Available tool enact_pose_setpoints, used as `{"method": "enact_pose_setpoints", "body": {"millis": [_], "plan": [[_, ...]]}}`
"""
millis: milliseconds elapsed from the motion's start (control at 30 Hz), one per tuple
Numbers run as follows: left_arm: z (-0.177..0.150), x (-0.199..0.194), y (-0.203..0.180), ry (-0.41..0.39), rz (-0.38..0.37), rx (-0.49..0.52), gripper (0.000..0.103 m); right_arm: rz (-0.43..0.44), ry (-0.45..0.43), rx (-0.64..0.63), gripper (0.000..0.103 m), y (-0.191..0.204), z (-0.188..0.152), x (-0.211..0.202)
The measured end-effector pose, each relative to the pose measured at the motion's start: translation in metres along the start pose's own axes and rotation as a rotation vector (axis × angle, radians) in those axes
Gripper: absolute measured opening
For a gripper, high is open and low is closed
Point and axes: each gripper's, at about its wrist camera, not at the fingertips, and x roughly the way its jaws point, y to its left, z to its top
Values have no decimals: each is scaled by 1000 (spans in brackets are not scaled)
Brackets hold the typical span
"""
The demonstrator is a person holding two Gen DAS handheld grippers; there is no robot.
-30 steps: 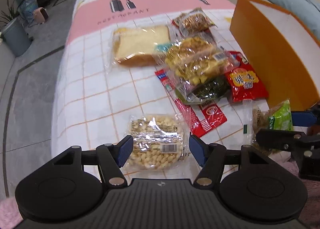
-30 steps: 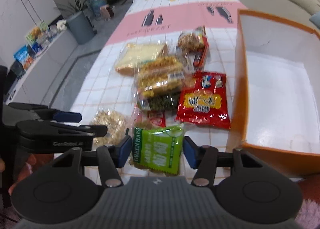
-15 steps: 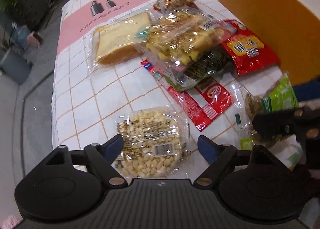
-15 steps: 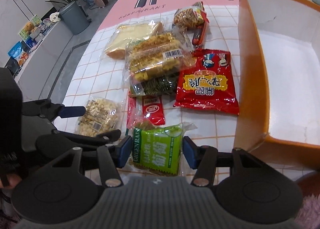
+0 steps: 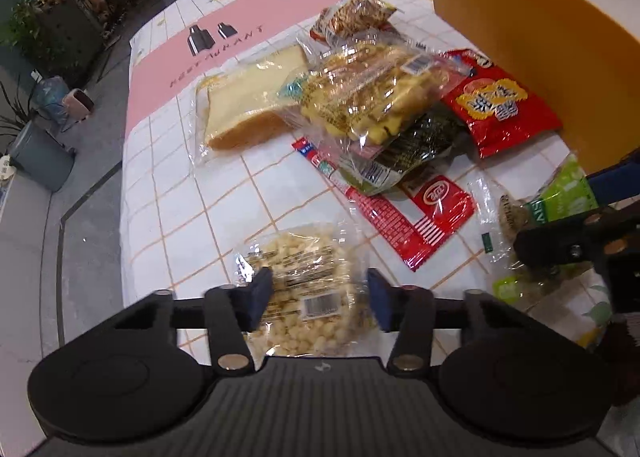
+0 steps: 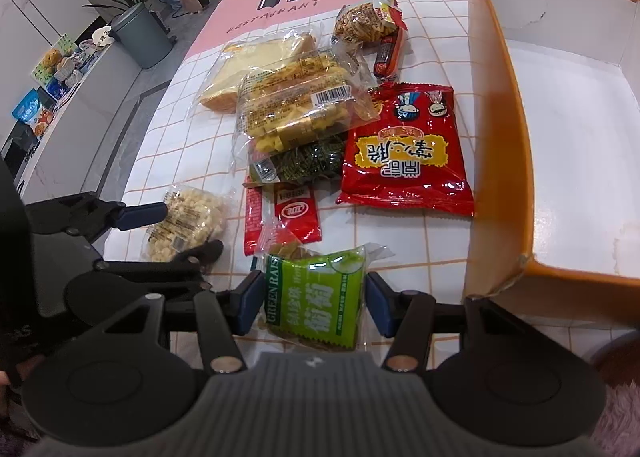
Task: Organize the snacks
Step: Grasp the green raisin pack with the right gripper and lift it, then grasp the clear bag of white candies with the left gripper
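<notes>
A clear bag of pale puffed snacks point(image 5: 308, 277) lies near the table's front left edge. My left gripper point(image 5: 319, 297) straddles it, its jaws closing, and both blue pads press into the wrapper's sides. In the right wrist view the same bag point(image 6: 192, 213) bulges between the left gripper's point(image 6: 186, 231) fingers. My right gripper point(image 6: 312, 305) is shut on a green raisin packet point(image 6: 316, 297), one pad at each side edge. In the left wrist view that packet point(image 5: 560, 197) and the right gripper point(image 5: 568, 213) sit at the right. An open orange box point(image 6: 492, 137) with a white inside stands to the right.
Behind the grippers lie a bagged bread slice point(image 6: 240, 69), a yellow snack bag point(image 6: 296, 109), a dark seaweed pack point(image 6: 312, 161), a red bag point(image 6: 408, 157), a small red sachet point(image 6: 296, 213) and a nut bag point(image 6: 364, 21). The table's left edge drops to the floor, where a grey bin point(image 6: 140, 37) stands.
The left jaws spread wide, then closed in on the puffs bag while that hand rolled and sank. The right gripper sank a little, the green packet still between its pads.
</notes>
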Motion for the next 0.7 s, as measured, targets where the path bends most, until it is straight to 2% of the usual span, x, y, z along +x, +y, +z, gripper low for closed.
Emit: {"method": "enact_pose_setpoints", "body": {"millis": [33,200,467,500,700], "plan": [[1,-3,0,-8,4,5,39,0,-1,0,54,0,0,0],[5,-17,5,-32,-6,-13,17,-5,-15,-9,54,2,-1,-3],[15,-45,19,-96,-5,-78,11,-13,-49,-30,54,6,-2,-14],[16,-50,20,-106,-12,-88,0,-14,-54,-33,54,7,-2,-16],[22,-63,32,-132,-43,-150,0,-12,-89,-54,54,13,-5,-28]]}}
